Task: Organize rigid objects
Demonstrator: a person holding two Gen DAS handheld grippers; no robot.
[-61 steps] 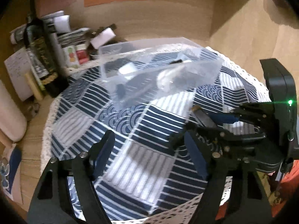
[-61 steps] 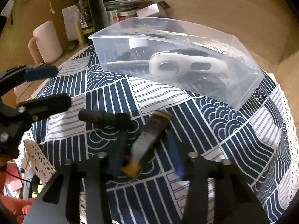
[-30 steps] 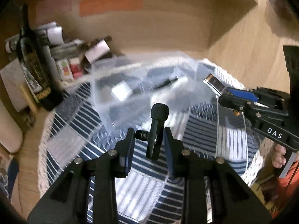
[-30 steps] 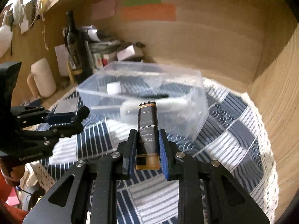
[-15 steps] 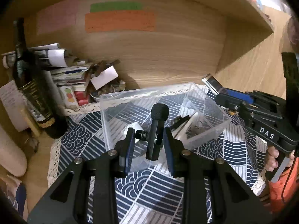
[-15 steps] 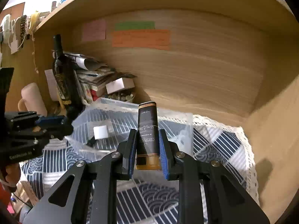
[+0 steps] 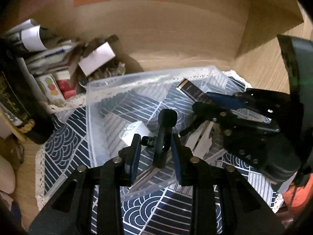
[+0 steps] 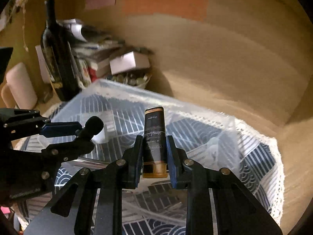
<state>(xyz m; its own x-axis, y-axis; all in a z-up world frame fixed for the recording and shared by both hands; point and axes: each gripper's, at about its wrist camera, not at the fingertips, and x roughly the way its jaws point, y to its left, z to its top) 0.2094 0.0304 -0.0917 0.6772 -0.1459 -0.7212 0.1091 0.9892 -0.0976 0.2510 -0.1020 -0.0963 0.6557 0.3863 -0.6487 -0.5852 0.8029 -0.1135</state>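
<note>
Black microphone [image 7: 164,132], dark bottle [image 8: 154,137] above clear bin [image 7: 101,105]

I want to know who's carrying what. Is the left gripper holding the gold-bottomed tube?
No, the left gripper grips a small black microphone; the tube sits in the right gripper.

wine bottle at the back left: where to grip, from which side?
Grip the wine bottle on its straight body below the shoulder, coming level from the front, the cloth side. It stands upright with papers and boxes close on its right and the wall behind, so the front looks most open. The neck is slimmer but likely tips more.
</note>
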